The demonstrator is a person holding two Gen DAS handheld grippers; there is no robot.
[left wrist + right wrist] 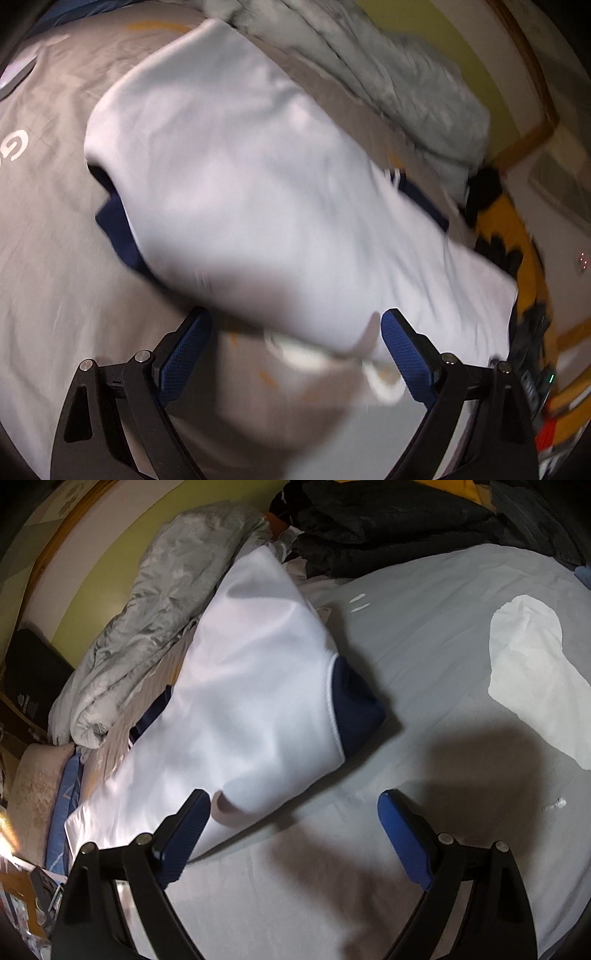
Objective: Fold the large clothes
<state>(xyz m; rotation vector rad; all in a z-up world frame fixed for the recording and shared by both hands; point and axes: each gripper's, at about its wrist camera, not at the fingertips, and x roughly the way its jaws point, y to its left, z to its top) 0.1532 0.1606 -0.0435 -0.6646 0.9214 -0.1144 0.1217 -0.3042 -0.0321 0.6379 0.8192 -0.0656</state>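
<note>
Here my white shirt (258, 192) lies partly folded on the grey bedsheet (48, 229), its navy trim poking out at the edges. My left wrist view is blurred, yet it shows things the right view does not: a navy strip with white stripes (410, 188) at the shirt's far edge, white lettering (16, 146) printed on the sheet well apart from the shirt, and an orange and black cloth (509, 236) just beyond the shirt. My right wrist view is sharper. There the shirt (255, 701) shows one navy cuff (354, 709) tucked under its folded edge, a crumpled grey duvet (155, 620) bunched beside the shirt, dark clothes (388, 528) heaped past the shirt's far end, and a separate white cloth (532, 675) lying on the sheet well apart from the shirt.

My left gripper (295, 332) hangs just above the shirt's near edge, tilted down toward the bed, its blue pads spread wide with nothing pinched between them. My right gripper (293, 812) hangs the same way, fingers wide apart and gripping nothing, one pad (184, 838) beside the shirt's near corner and the other over bare sheet.
</note>
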